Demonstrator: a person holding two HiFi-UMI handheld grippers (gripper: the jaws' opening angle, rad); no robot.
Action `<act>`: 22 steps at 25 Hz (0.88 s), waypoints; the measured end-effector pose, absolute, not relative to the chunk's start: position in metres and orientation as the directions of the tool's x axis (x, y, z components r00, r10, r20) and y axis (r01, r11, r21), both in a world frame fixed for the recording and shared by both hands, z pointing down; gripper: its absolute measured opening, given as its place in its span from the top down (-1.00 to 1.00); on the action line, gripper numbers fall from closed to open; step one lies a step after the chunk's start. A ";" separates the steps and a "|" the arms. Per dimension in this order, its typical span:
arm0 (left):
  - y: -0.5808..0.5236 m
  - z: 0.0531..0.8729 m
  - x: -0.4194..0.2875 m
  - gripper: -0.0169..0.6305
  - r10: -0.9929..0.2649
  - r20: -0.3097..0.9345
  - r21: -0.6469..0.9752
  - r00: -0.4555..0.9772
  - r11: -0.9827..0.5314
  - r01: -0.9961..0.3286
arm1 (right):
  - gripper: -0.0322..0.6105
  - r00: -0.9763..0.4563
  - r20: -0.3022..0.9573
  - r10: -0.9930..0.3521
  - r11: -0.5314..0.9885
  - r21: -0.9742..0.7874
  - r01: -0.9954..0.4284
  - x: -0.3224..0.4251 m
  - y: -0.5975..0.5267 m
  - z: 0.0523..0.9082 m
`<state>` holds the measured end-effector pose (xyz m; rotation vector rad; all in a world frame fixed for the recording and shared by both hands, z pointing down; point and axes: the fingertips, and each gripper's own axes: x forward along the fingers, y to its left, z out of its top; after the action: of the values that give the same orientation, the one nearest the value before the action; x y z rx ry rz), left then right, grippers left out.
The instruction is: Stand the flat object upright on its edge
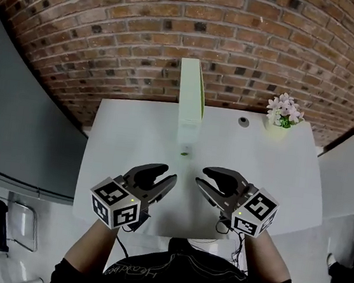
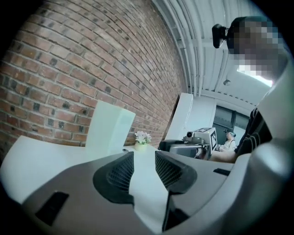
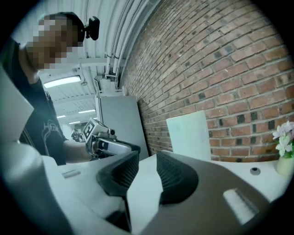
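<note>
At far edge, middle: pale green flat rectangular board (image 1: 190, 98), upright on its edge on the white table (image 1: 126, 138), before red brick wall (image 1: 113, 34).
Left gripper (image 1: 168, 174): near edge, jaws apart, empty.
Right gripper (image 1: 203, 176): near edge, jaws apart, empty.

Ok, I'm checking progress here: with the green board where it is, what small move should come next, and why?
Probably just draw the left hand-held gripper and the right hand-held gripper back off the table. The board already stands upright on its edge near the brick wall, and both sets of jaws are open, empty and apart from it.
</note>
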<state>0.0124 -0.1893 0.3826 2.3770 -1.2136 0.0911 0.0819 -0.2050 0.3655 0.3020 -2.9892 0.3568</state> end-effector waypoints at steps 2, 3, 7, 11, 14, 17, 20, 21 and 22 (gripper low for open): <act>-0.162 0.371 0.020 0.50 -0.747 0.237 0.401 0.621 -0.506 -0.763 | 0.54 -0.977 0.118 -0.176 0.952 -0.234 -0.199 0.088 -0.173 0.358; -0.147 0.364 0.025 0.50 -0.745 0.218 0.414 0.631 -0.515 -0.751 | 0.69 -0.977 0.111 -0.181 0.952 -0.232 -0.202 0.090 -0.158 0.354; -0.089 0.339 0.044 0.71 -0.737 0.155 0.411 0.658 -0.558 -0.721 | 0.88 -0.974 0.081 -0.212 0.947 -0.230 -0.225 0.096 -0.103 0.346; -0.026 0.323 0.051 0.89 -0.724 0.135 0.393 0.676 -0.587 -0.708 | 0.88 -0.977 0.051 -0.209 0.936 -0.280 -0.215 0.100 -0.047 0.342; 0.011 0.317 0.049 0.94 -0.722 0.124 0.392 0.681 -0.594 -0.702 | 0.89 -0.982 0.022 -0.188 0.929 -0.321 -0.185 0.100 -0.011 0.334; 0.037 0.318 0.051 0.94 -0.719 0.131 0.387 0.683 -0.597 -0.703 | 0.89 -0.980 -0.008 -0.199 0.908 -0.378 -0.181 0.100 0.017 0.324; 0.057 0.321 0.055 0.94 -0.709 0.133 0.386 0.693 -0.607 -0.695 | 0.89 -0.975 0.009 -0.221 0.888 -0.412 -0.205 0.102 0.036 0.326; 0.062 0.322 0.058 0.94 -0.707 0.132 0.390 0.695 -0.608 -0.692 | 0.89 -0.973 0.016 -0.228 0.885 -0.413 -0.214 0.104 0.041 0.328; 0.066 0.323 0.061 0.94 -0.706 0.128 0.395 0.697 -0.608 -0.689 | 0.89 -0.972 0.020 -0.235 0.883 -0.414 -0.222 0.107 0.046 0.330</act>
<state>0.0606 0.0659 0.3230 2.4906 -1.0802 -0.0566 0.1070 0.0464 0.3297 0.3736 -3.0777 0.6706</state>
